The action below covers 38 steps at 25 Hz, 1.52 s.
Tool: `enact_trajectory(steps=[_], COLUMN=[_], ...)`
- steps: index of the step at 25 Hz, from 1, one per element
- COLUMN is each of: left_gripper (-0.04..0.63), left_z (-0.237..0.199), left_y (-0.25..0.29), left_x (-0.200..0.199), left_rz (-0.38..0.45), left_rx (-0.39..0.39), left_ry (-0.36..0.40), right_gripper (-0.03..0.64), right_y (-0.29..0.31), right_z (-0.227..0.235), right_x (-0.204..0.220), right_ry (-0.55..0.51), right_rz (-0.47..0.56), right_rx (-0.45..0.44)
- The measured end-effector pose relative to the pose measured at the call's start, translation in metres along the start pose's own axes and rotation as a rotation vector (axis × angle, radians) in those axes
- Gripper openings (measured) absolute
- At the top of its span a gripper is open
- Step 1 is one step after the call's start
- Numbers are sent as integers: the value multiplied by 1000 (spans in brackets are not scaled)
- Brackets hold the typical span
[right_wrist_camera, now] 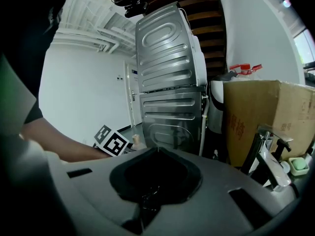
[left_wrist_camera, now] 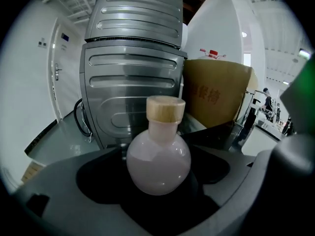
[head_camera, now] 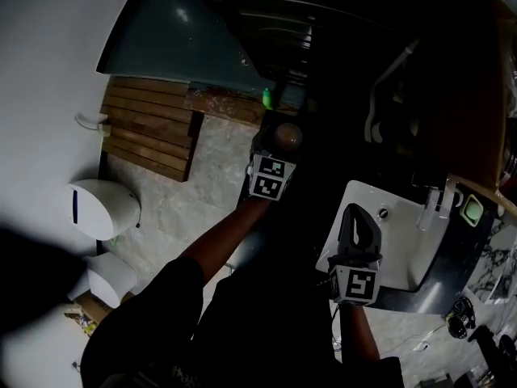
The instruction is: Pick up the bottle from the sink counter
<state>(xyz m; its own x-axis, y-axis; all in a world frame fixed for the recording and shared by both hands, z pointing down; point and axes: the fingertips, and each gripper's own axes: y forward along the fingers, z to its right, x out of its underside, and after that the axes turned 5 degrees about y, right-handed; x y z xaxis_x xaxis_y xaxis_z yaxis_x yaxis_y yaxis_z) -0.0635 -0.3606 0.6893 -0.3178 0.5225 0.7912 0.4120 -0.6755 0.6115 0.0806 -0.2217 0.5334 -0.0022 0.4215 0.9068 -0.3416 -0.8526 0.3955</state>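
A round pale-pink bottle (left_wrist_camera: 158, 161) with a wooden cap (left_wrist_camera: 166, 109) stands upright between the jaws of my left gripper (left_wrist_camera: 157, 186). Those jaws are spread wide and open, with a gap on either side of the bottle. In the head view the bottle (head_camera: 287, 136) shows just past the left gripper (head_camera: 275, 153) and its marker cube, over a dark surface. My right gripper (head_camera: 358, 217) hangs above the white sink basin (head_camera: 404, 253), away from the bottle. Its jaws meet at the tip (right_wrist_camera: 157, 151) with nothing between them.
A ribbed metal appliance (left_wrist_camera: 133, 73) and a cardboard box (left_wrist_camera: 216, 97) stand behind the bottle. A faucet (head_camera: 432, 204) and a green soap dish (head_camera: 472, 209) sit at the sink's far side. A toilet (head_camera: 101, 208) and a wooden slat mat (head_camera: 149, 128) lie on the floor to the left.
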Motion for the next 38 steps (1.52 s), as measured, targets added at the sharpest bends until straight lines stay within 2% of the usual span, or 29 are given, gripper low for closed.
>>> enact_trajectory(steps=[5,8,14,18,24,27,32,38], left_gripper=[411,411,410,410,408,407,407,407], left_z=[-1,0,4,1,0,3,15,25], left_y=[6,7,8,15,16,15,7,-14], left_x=[3,6,-3,2,4,5,6,12], left_rz=[-24,-32,-18,-39,-57,-59,-36,-1], left_rx=[-21,-25,-41,-34,-40,-15,29,43], left_ry=[1,-1,123,50,92,94,168,122], right_gripper=[38,38,38,38,38,38,38,38], right_y=[1,-1,-4,-4,-4,-4,-8,-21], right_z=[4,3,0,2,-2,-2,-1,7], right_x=[8,6,-3,1,4,11,11,10], right_ry=[13,-38,-112,-97,-126,-131,-141,-132], right_rz=[-15,-8,12,4,-1,-21,-20,-9], right_rx=[7,15,20,27,17,19,31,64])
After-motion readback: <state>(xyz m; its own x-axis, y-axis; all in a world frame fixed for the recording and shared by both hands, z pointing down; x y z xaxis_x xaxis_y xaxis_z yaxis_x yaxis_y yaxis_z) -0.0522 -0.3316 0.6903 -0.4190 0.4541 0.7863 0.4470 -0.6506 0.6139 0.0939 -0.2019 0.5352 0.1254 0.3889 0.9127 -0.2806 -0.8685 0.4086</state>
